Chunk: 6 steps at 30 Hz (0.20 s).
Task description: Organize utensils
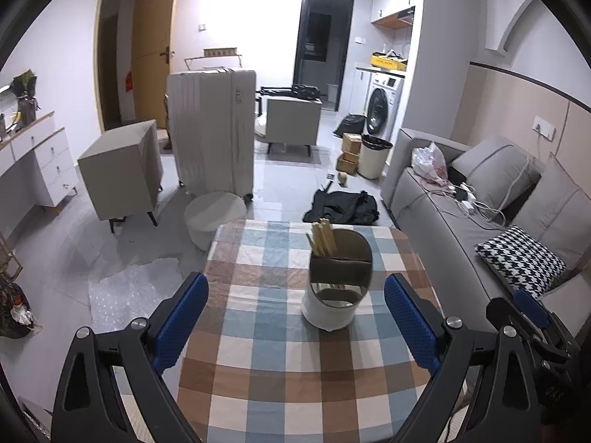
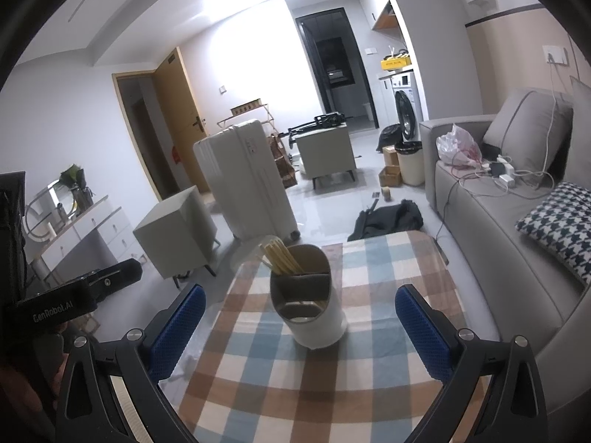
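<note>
Left wrist view
Left tool [image 1: 295,319]: spread wide, nothing between its blue fingers [image 1: 181,326], held above the near part of the table.
Table [image 1: 258,387]: covered by a checked cloth in blue, brown and white.
Holder [image 1: 334,284]: white cup with a grey top, standing on the table between the two fingers, apart from both.
Chopsticks [image 1: 323,238]: a pale bundle upright in the holder's far compartment, leaning left; the near compartment's contents are too dim to tell.
Right tool [image 1: 532,317]: only its edge shows at the lower right; I cannot tell its spread here.
Sofa [image 1: 443,221]: grey, to the right of the table, with a checked pillow [image 1: 521,260] on it.
Suitcase [image 1: 214,133]: white, upright on the floor beyond the table.

Right wrist view
Right tool [image 2: 299,328]: spread wide and empty, blue fingers [image 2: 424,328] either side of the holder [image 2: 314,310] without touching it.
Chopsticks [image 2: 280,258]: in the far compartment, leaning left.
Table [image 2: 295,387]: same checked cloth; the holder sits toward its left far part.
Left tool [image 2: 74,295]: a black body at the left edge; fingers out of sight here.
</note>
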{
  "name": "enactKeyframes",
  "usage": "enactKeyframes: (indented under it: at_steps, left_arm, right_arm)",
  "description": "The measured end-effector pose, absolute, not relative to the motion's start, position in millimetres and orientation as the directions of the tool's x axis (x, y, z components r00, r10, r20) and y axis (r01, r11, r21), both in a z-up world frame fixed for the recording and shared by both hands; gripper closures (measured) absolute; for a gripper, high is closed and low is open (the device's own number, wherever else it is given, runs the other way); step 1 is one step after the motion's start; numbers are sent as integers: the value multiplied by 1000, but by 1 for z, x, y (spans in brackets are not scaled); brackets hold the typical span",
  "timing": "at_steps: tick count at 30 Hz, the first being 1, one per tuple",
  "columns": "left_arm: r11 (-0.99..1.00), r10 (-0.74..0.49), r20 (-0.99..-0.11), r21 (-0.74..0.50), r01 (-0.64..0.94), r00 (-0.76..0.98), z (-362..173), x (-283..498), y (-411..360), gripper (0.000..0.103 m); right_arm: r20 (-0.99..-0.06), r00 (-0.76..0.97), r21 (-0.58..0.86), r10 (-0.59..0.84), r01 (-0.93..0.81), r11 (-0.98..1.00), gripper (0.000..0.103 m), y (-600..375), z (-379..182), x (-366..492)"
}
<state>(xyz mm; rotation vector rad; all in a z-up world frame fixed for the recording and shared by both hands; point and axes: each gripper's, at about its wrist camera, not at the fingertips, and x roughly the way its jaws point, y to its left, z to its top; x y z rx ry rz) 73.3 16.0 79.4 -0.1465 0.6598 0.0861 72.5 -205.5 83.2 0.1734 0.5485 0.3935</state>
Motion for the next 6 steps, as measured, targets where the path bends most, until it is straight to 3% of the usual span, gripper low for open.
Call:
enactKeyframes:
  at_steps: [6]
  left_arm:
    - [985,23,-606,-122,-122,795,78,75,18,10]
  right_arm:
    - [-483,775,260,407,-317,912,0,-202,75,74]
